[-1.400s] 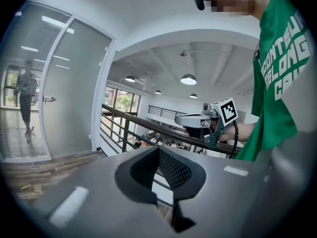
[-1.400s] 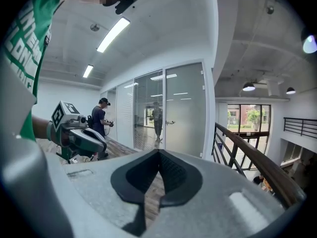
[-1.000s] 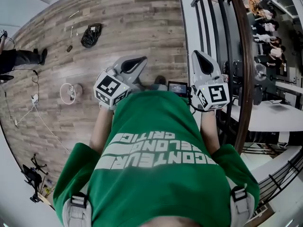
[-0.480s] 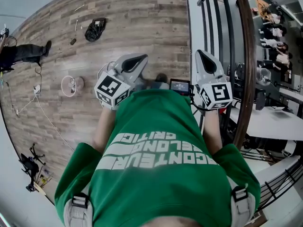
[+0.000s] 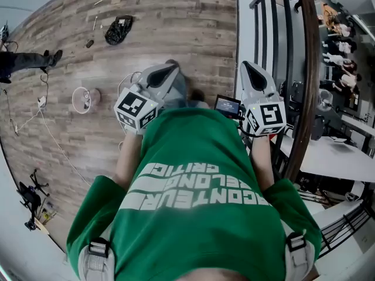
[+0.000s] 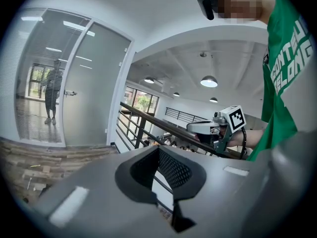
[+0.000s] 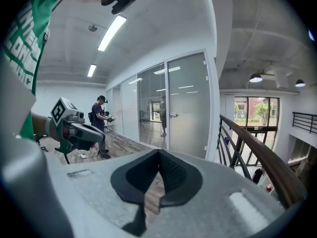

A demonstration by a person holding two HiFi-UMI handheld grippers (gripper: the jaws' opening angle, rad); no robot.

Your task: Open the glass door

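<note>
**Q:** What are the largest features?

**A:** The wooden floor point(image 5: 170, 22) fills the upper head view. The railing point(image 5: 306, 98), dark bars under a brown handrail, runs along the wearer's right; beyond it lies a lower level with tables. The wearer's green shirt point(image 5: 193, 198) covers the lower half of that view.

**Q:** Where does the glass door stand?

**A:** The glass door point(image 7: 188, 105) does not appear in the head view. In the right gripper view it stands ahead, just right of centre, at the end of a glazed wall and left of the railing. It looks flush in its frame, with its handle point(image 7: 173, 115) on the left edge. In the left gripper view the same door point(image 6: 99, 90) sits at upper left; it is well apart from both grippers. A figure stands behind the glass, too faint to describe.

**Q:** And the grippers?

**A:** The left gripper point(image 5: 167, 70) and the right gripper point(image 5: 248, 72) are held out side by side at chest height, tips pointing forward, each with its marker cube nearest the body. The left gripper's jaws meet at the tips, with nothing between them (only railing and floor show through the gap). The right gripper's jaws are likewise closed at the tips and empty.

**Q:** What about the smaller items?

**A:** A second person point(image 7: 100, 125) stands on the floor by the glazed wall. A black bag point(image 5: 117, 29) lies far ahead on the boards. A small screen point(image 5: 227, 106) sits between the two grippers, just beside the right one.
</note>
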